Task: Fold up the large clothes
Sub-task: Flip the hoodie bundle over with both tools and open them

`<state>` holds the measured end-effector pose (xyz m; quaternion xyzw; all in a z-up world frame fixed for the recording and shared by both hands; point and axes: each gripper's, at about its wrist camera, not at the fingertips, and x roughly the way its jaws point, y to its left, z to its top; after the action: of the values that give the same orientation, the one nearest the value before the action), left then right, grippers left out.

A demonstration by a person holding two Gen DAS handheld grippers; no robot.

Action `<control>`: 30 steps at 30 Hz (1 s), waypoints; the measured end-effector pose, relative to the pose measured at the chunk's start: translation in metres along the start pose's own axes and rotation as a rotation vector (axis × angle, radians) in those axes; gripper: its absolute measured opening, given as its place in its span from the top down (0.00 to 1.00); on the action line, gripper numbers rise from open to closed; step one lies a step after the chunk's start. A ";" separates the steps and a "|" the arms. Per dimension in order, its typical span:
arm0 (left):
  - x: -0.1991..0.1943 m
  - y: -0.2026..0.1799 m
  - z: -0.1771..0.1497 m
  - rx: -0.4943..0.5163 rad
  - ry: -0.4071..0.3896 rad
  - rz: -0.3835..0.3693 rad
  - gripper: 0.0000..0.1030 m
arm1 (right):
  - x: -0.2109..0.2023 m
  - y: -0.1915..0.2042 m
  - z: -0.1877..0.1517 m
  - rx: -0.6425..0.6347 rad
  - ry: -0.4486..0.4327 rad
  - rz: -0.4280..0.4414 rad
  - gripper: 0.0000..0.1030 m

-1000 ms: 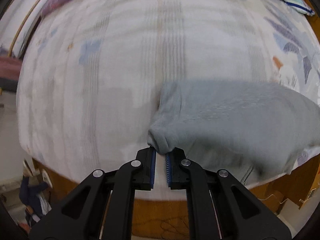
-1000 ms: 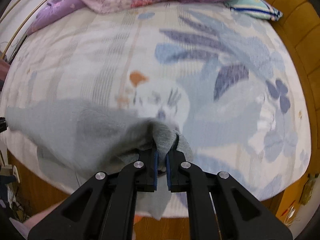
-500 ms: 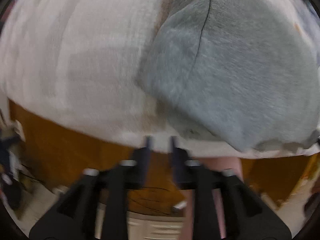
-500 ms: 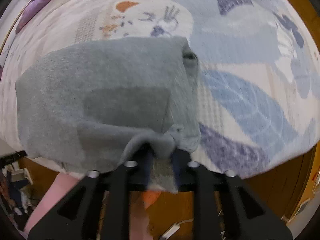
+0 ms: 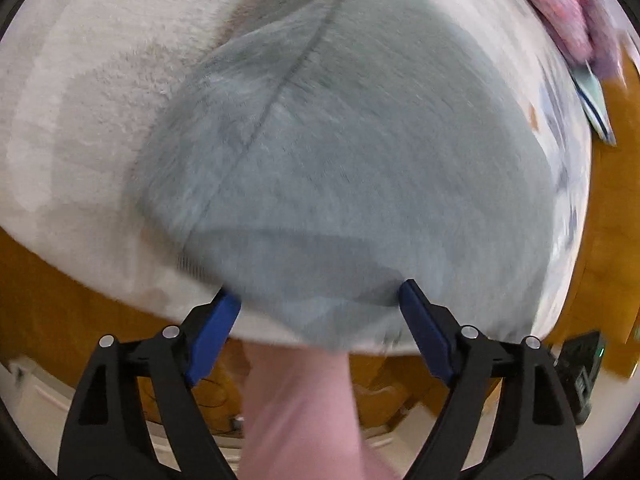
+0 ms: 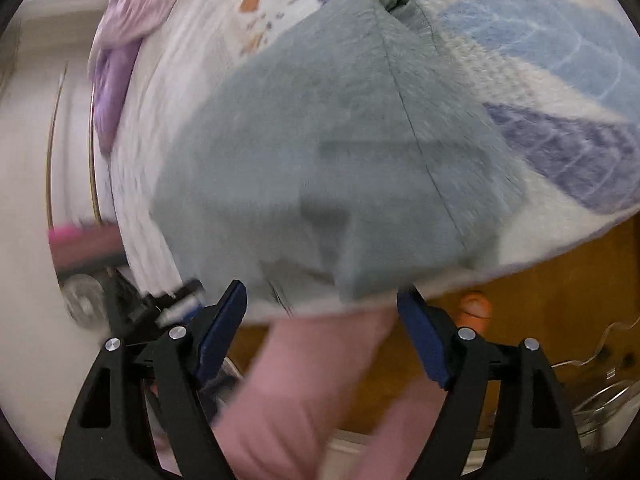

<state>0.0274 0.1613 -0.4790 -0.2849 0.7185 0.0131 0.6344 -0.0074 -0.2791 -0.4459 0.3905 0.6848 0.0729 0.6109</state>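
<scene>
Bed (image 5: 80, 128): we note pale fuzzy cover, blue leaf print toward 2 o'clock in right view, wooden frame below.

Grey garment (image 5: 360, 168): soft fleecy knit, seam running 12 to 6; lies in compact layered fold at bed's near edge. We judge fold laid down, smoothing or further halving possibly left.

Left hand-held gripper (image 5: 320, 308), right hand-held gripper (image 6: 322, 304): jaws opening, blue pads clear of cloth, holding nothing.
</scene>
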 end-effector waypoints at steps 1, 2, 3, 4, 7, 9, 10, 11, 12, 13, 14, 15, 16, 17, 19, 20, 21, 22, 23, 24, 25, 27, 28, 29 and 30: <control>0.005 0.003 0.005 -0.047 -0.001 0.008 0.45 | 0.005 -0.003 0.006 0.049 -0.029 -0.008 0.28; 0.007 0.005 0.008 -0.087 0.004 0.031 0.56 | 0.008 -0.007 0.010 0.101 -0.059 0.004 0.41; 0.008 0.007 0.012 -0.121 0.017 0.062 0.74 | 0.009 -0.010 0.012 0.147 -0.088 0.035 0.60; 0.007 0.007 0.015 -0.132 0.034 0.105 0.84 | 0.009 -0.010 0.013 0.187 -0.112 0.066 0.96; -0.003 0.001 0.016 -0.088 0.031 0.156 0.94 | 0.005 0.001 0.013 0.194 -0.123 0.028 0.96; -0.006 -0.004 0.011 -0.034 0.020 0.191 0.95 | 0.006 0.004 0.007 0.204 -0.081 -0.023 0.96; -0.005 -0.005 0.006 -0.002 0.026 0.225 0.95 | 0.007 0.004 0.000 0.184 -0.055 -0.067 0.96; -0.004 -0.006 0.003 0.008 0.032 0.241 0.95 | 0.008 0.003 -0.003 0.159 -0.044 -0.100 0.96; -0.001 -0.004 0.000 0.015 0.038 0.255 0.95 | 0.010 0.001 -0.007 0.148 -0.039 -0.118 0.96; 0.006 -0.002 -0.004 0.023 0.050 0.271 0.95 | 0.014 -0.006 -0.010 0.159 -0.038 -0.126 0.96; 0.014 0.000 -0.004 0.032 0.062 0.290 0.95 | 0.020 -0.011 -0.008 0.181 -0.041 -0.140 0.96; 0.023 0.000 -0.003 0.045 0.065 0.303 0.95 | 0.030 -0.016 -0.006 0.188 -0.039 -0.158 0.96; 0.030 -0.002 -0.001 0.061 0.062 0.312 0.94 | 0.038 -0.016 -0.004 0.179 -0.038 -0.178 0.95; 0.035 -0.007 0.001 0.088 0.061 0.333 0.94 | 0.046 -0.014 -0.003 0.161 -0.045 -0.208 0.92; 0.036 -0.023 0.005 0.153 0.099 0.396 0.92 | 0.050 -0.001 0.000 0.133 -0.038 -0.270 0.87; 0.036 -0.032 0.005 0.181 0.112 0.409 0.89 | 0.048 0.008 0.000 0.112 -0.018 -0.289 0.79; 0.032 -0.040 0.005 0.214 0.117 0.412 0.79 | 0.044 0.011 -0.001 0.097 -0.006 -0.298 0.72; 0.024 -0.044 0.004 0.246 0.113 0.411 0.62 | 0.035 0.018 -0.003 0.073 0.010 -0.297 0.52; 0.017 -0.046 0.003 0.263 0.105 0.421 0.50 | 0.029 0.020 -0.004 0.067 0.017 -0.288 0.31; 0.007 -0.045 0.004 0.279 0.094 0.438 0.32 | 0.018 0.023 -0.006 0.059 0.025 -0.268 0.28; 0.000 -0.043 0.004 0.282 0.087 0.441 0.32 | 0.012 0.024 -0.007 0.068 0.021 -0.240 0.26; -0.016 -0.038 0.009 0.257 0.082 0.429 0.30 | -0.006 0.024 -0.007 0.062 0.031 -0.259 0.23; -0.022 -0.034 0.015 0.240 0.081 0.420 0.28 | -0.018 0.025 -0.004 0.056 0.016 -0.277 0.23; -0.032 -0.025 0.022 0.216 0.073 0.401 0.28 | -0.025 0.027 -0.001 0.053 0.008 -0.283 0.23; -0.038 -0.028 0.029 0.195 0.059 0.381 0.28 | -0.034 0.028 0.004 0.049 -0.008 -0.289 0.23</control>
<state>0.0671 0.1636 -0.4403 -0.0814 0.7756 0.0549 0.6235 0.0068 -0.2826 -0.4043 0.3027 0.7332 -0.0340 0.6080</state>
